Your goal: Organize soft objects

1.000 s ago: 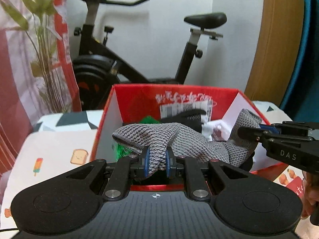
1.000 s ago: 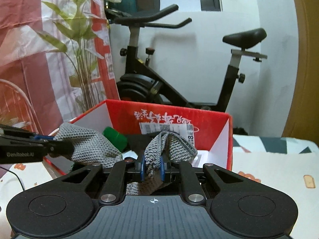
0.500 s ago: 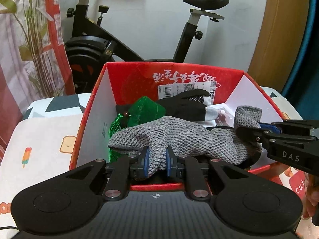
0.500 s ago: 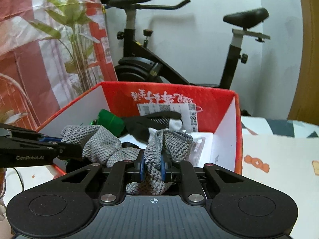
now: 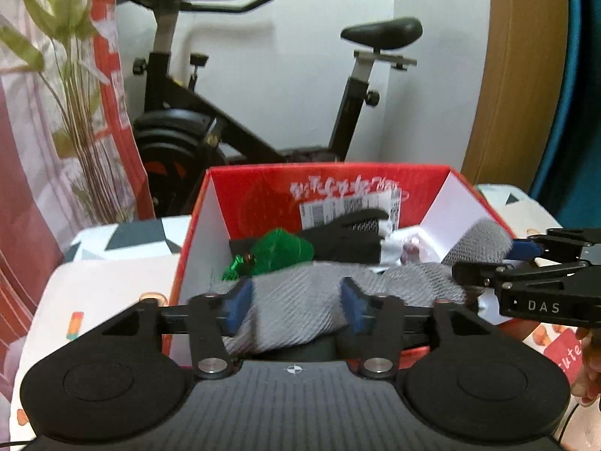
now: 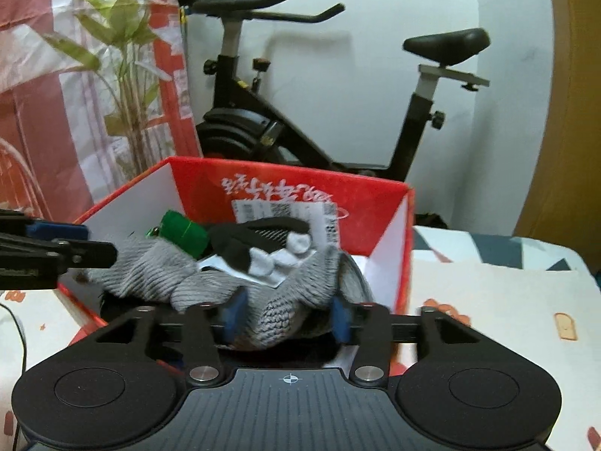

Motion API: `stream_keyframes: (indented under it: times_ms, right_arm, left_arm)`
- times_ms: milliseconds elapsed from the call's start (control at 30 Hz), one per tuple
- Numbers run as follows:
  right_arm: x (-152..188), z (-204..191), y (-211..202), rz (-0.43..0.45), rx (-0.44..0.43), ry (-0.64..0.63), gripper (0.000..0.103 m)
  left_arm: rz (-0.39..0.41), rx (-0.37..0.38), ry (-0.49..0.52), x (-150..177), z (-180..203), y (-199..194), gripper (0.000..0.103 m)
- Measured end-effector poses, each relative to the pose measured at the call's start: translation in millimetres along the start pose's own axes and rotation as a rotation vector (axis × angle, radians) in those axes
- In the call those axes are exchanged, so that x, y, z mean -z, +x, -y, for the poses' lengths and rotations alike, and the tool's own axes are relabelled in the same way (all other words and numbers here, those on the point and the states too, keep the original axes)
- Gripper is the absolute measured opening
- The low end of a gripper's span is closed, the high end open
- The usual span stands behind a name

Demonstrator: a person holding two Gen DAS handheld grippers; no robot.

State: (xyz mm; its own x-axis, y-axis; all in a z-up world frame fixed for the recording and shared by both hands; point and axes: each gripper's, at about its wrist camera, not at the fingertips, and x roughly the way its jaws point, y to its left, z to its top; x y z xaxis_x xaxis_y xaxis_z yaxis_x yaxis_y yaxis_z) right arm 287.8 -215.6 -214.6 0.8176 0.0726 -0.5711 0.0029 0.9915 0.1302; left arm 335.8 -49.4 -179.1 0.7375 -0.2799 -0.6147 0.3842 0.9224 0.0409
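Grey cloth [image 5: 300,308] is in the red box [image 5: 199,225] now, draped over the pile near the front wall. Under and behind it: a green item [image 5: 281,251], a black glove [image 6: 259,240] with white fingertips, some white packaging. So the drop of this piece looks basically done; the box reads as the collection bin and it's already well filled.

Left gripper [image 5: 295,302]: jaws have just been opening, spread apart, cloth lying loose between the blue pads [image 5: 238,300], not pinched. Right gripper [image 6: 287,314]: same, jaws have just been opening, spread, the cloth's other bunched end sitting between them, no squeeze visible.

Left to do, my read: back both grippers out without snagging the knit, then check for more soft items. The patterned table [image 6: 488,300] beside the box shows none in these views, but coverage is narrow, so can't confirm.

Pose: both grippers tilted down over the box's near edge, side by side, left one at the cloth's left end, right one at the right end. Part of a hand [image 5: 589,372] shows at the right edge behind the right gripper.
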Motion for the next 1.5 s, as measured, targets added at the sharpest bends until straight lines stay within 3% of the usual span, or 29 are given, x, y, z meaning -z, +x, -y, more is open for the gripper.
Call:
stream_keyframes:
  times_ms: [33,100,200,300,633,800,1000,1167,1500]
  right_arm:
    - [-1,2,-3,0.010,0.007,0.010,0.064]
    - [-4,6,-12,0.040,0.002,0.031,0.075]
    - [-12,11,-23,0.070,0.022,0.053,0.093]
    - [-22,16,-38,0.109,0.019,0.080,0.103]
    - [-44,21,-101,0.229,0.050,0.164,0.103]
    - [-48,9,-149,0.306,0.037,0.135,0.103]
    - [-46,-12,-206,0.339,0.025,0.074,0.103]
    - [-36,-30,-253,0.351,0.019,0.061,0.103]
    - [-16,-52,-329,0.415,0.037,0.057,0.103]
  left_arm:
    - [0.012,-0.003,-0.002,-1,1,-4,0.072]
    - [0.034,-0.008,-0.004,-4,3,-10,0.091]
    - [0.074,-0.020,-0.017,-8,6,-21,0.100]
    - [0.098,-0.038,-0.031,-12,7,-32,0.103]
    - [0.159,-0.122,-0.118,-18,-2,-83,0.103]
    - [0.218,-0.152,-0.153,-18,-2,-124,0.103]
    - [0.269,-0.221,-0.123,-19,15,-177,0.103]
    - [0.333,-0.201,-0.121,-13,26,-230,0.103]
    - [0.406,-0.253,-0.089,4,49,-310,0.103]
